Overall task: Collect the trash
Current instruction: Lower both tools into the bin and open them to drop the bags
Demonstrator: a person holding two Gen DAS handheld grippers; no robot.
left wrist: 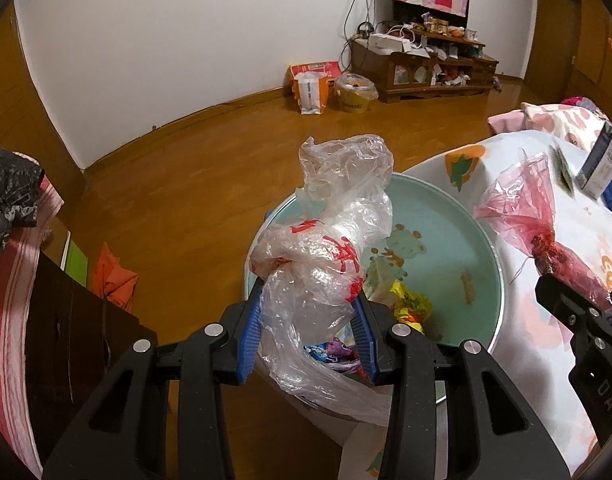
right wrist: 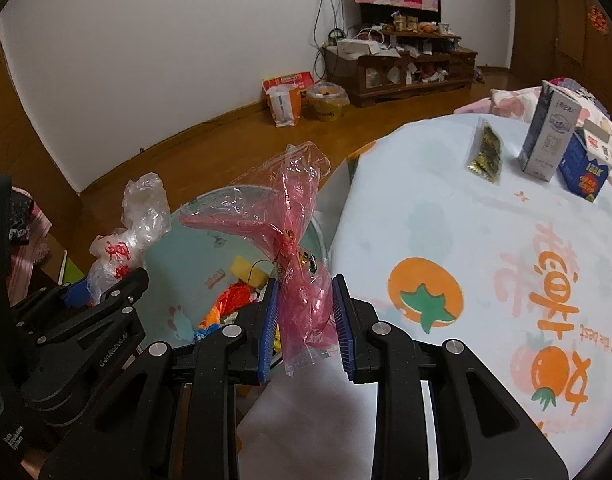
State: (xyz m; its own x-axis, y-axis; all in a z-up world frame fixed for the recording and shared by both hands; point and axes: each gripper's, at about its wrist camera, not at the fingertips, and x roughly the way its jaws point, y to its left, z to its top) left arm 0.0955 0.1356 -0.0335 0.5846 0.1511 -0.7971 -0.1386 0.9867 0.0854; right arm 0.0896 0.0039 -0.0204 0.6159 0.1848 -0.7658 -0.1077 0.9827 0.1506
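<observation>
Now two hand-held grippers, left [left wrist: 310, 320] clamping clear bag [left wrist: 330, 240], right [right wrist: 306, 316] clamping pink bag [right wrist: 298, 272] (one each).

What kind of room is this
Probably a home living room: a wooden TV cabinet cluttered with household stuff against the wall, a polished wood floor, and a table with a fruit-print tablecloth.

I have the left gripper [left wrist: 310, 320] angled downward, jaws partly closed and pinching a clear plastic bag [left wrist: 330, 248]. My right gripper [right wrist: 304, 320], just beside it, tilts down too, clamped on a pink bag [right wrist: 302, 280].
</observation>
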